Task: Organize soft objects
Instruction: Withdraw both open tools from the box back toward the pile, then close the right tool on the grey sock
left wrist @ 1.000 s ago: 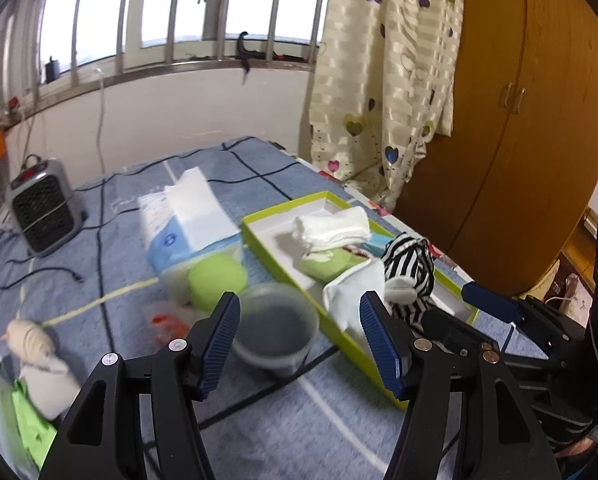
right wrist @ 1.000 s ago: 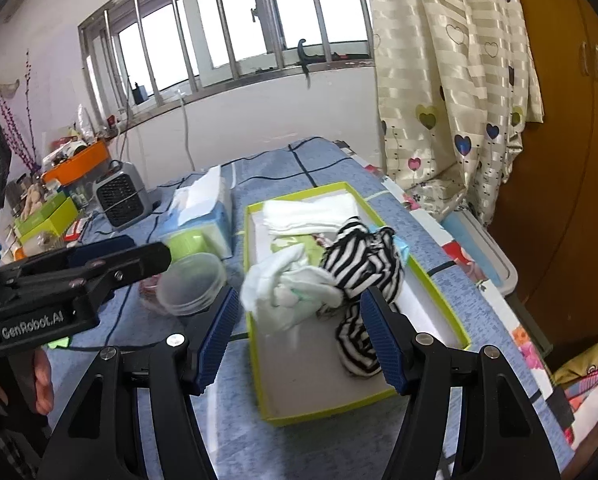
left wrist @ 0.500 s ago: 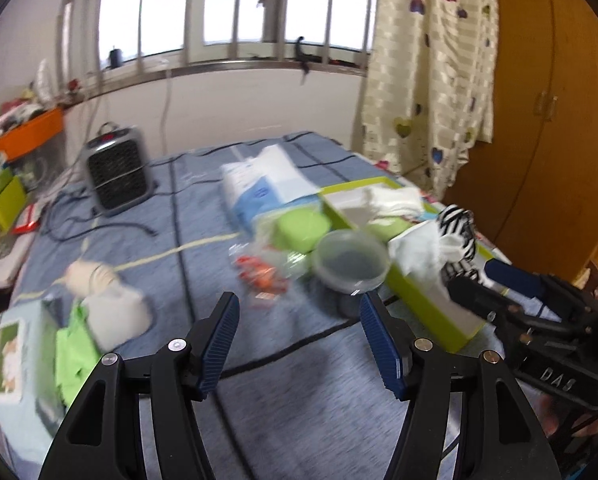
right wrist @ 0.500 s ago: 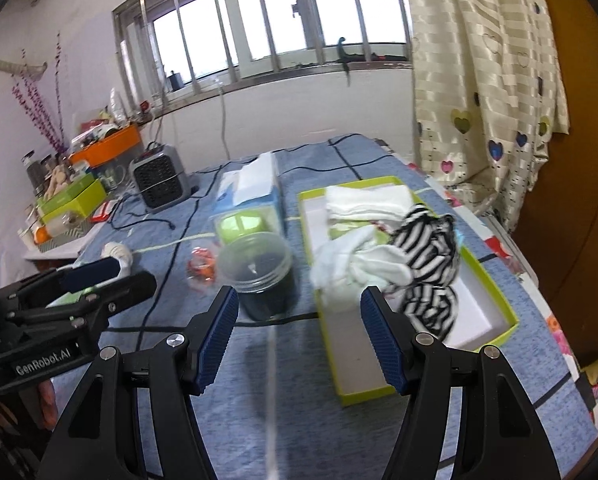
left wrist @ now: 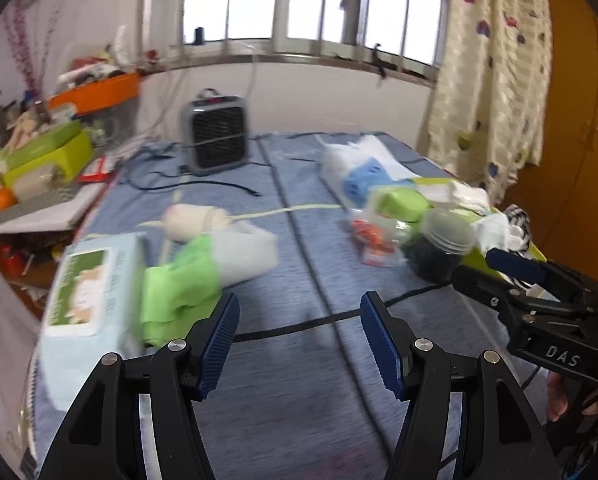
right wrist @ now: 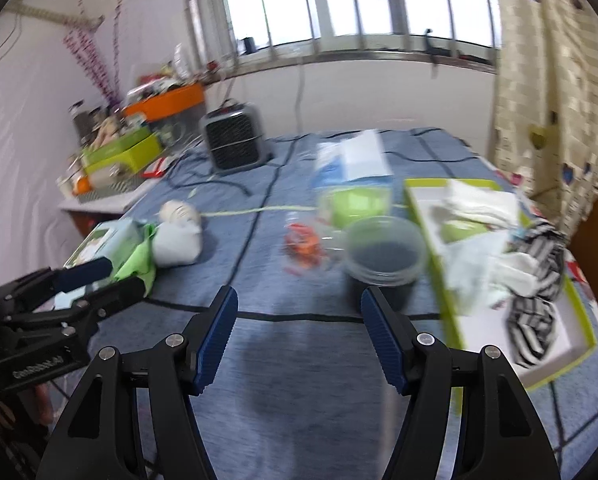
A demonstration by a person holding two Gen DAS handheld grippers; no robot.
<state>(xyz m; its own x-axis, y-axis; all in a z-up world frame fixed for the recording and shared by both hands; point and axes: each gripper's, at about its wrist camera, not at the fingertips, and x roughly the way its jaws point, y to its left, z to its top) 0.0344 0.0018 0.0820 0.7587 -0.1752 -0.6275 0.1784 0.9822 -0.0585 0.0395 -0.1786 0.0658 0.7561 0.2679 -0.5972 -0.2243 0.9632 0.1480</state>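
Your left gripper [left wrist: 299,344] is out over the blue checked bedspread [left wrist: 307,380], jaws parted, nothing between the ribbed blue pads. Your right gripper [right wrist: 299,340] is the same: spread wide and empty above bare cloth. Both views are smeared with motion blur. Off to the left lie the loose soft things: a bright green cloth [left wrist: 179,292] bunched against a pale blue wipes pack [left wrist: 87,300], a white folded cloth [left wrist: 247,252] touching the green one, and a cream rolled sock [left wrist: 191,220] just behind. On the right sits the lime-rimmed shallow tray [right wrist: 423,216], with white folded cloths [right wrist: 479,204] and a black-and-white striped garment [right wrist: 539,280] in it. A clear round tub with dark contents [right wrist: 383,260] stands just beside the tray's near-left edge.
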